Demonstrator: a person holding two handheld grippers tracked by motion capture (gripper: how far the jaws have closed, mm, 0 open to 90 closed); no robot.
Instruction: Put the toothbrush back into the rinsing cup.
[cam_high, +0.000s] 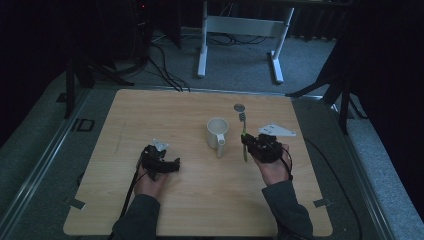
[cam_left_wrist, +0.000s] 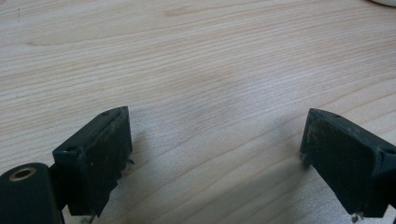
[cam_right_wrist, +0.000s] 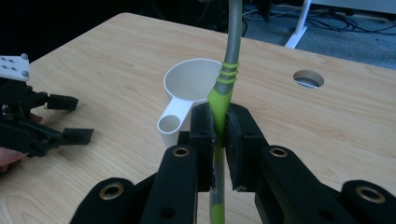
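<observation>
Tongs in my right hand are pinching a green-and-grey utensil by its green handle, the pads squeezed flat against both sides so the stem can't swivel. I cannot tell from here what kind of head it has; in the high view its far end reaches toward the table's far edge, near a small round hole in the table. I took it low on the green grip, I'd say, because that leaves the long grey part free to steer, and the ribbed green rings give the pads something to bite.

The white cup stands upright just left of my right tongs, around the middle of the table, with its handle pointing back toward my near edge. That leaves the open mouth unobstructed from the right, which suits bringing the utensil across and dropping its end inside. The utensil is beside the cup, not in it and not touching it as far as I can see.

My left tongs rest low on the table toward the near left, jaws spread wide with nothing but bare wood between them. I judge I'm keeping them parked, well apart from the cup, ready to steady it if the utensil knocks it.
</observation>
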